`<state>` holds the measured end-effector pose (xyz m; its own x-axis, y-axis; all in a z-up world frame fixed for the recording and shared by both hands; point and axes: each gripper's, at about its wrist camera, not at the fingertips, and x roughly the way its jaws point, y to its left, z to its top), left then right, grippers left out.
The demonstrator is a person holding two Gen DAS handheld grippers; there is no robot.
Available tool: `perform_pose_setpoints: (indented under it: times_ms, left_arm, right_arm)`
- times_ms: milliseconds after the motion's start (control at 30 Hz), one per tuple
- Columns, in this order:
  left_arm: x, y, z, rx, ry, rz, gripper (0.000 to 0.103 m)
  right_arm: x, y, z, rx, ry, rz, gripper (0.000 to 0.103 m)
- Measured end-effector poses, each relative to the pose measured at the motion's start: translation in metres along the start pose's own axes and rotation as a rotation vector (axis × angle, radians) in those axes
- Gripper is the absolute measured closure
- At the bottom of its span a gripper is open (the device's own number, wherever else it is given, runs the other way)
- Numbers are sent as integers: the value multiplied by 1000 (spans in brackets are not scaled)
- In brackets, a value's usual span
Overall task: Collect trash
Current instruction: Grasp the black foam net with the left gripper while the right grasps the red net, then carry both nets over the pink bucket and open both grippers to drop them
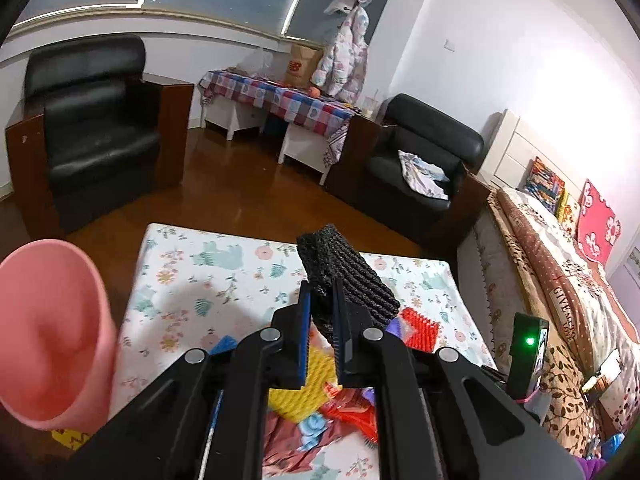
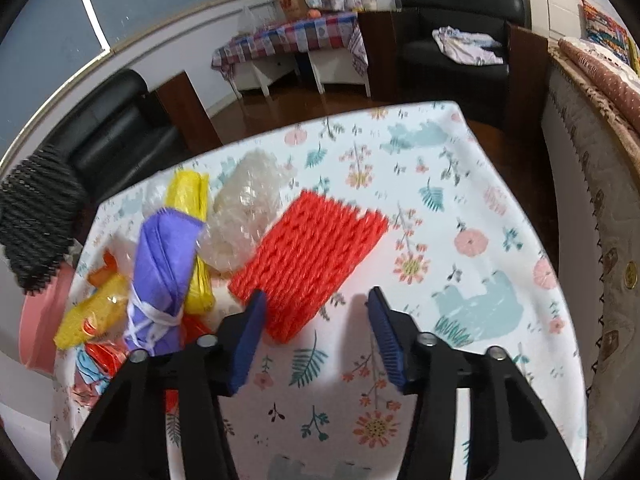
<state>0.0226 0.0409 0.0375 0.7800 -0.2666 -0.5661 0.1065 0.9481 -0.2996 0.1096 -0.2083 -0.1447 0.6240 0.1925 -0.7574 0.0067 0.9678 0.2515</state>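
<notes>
meanwhile left gripper [image 1: 322, 308] clamps black foam net [image 1: 344, 276] beside pink bin [image 1: 52, 340]; right gripper [image 2: 316, 320] gapes, empty.

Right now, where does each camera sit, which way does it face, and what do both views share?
Left wrist: rides the left gripper, looking along its fingers over the table toward the armchairs; it is shut on a black foam net, pink bin at left.
Right wrist: rides the open right gripper, looking down at the red foam net.
Shared: floral table, black net, red net, pink bin, armchairs.
</notes>
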Motion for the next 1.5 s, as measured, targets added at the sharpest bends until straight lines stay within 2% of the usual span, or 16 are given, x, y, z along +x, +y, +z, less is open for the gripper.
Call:
perform_pose_setpoints:
  times_ms: [33, 67, 167, 400, 533, 667, 767, 967, 1067, 1267, 1500]
  left_arm:
    - [-3, 2, -1, -2, 0, 7, 94]
    - [-5, 3, -1, -4, -1, 11, 94]
    - [-13, 11, -4, -11, -1, 30, 94]
    - [-30, 24, -8, -24, -22, 60, 94]
    - [-46, 36, -5, -38, -47, 91, 94]
    - [-73, 53, 2, -41, -97, 147, 94]
    - [-93, 67, 4, -40, -135, 200, 94]
    - [-125, 106, 0, -57, -170, 337, 94]
    - [-133, 128, -8, -71, -163, 410, 94]
    - [-132, 159, -23, -100, -127, 496, 94]
    - [-112, 190, -39, -139, -52, 535, 94]
  right_arm:
    - [0, 1, -1, -8, -10, -2, 66]
    - [0, 3, -1, -16, -10, 12, 78]
    - [-5, 4, 0, -22, -28, 2, 91]
    - [-46, 2, 2, -29, -126, -29, 93]
    - [-78, 15, 7, -58, -205, -26, 93]
    - [-106, 50, 15, -119, -275, 48, 93]
    - [-115, 83, 19, -187, -287, 114, 93]
    - [-106, 169, 22, -313, -224, 305, 93]
    - [-93, 217, 16, -385, -181, 367, 93]
    - [-55, 295, -1, -471, -86, 431, 93]
    - [-15, 343, -31, -544, 4, 421, 93]
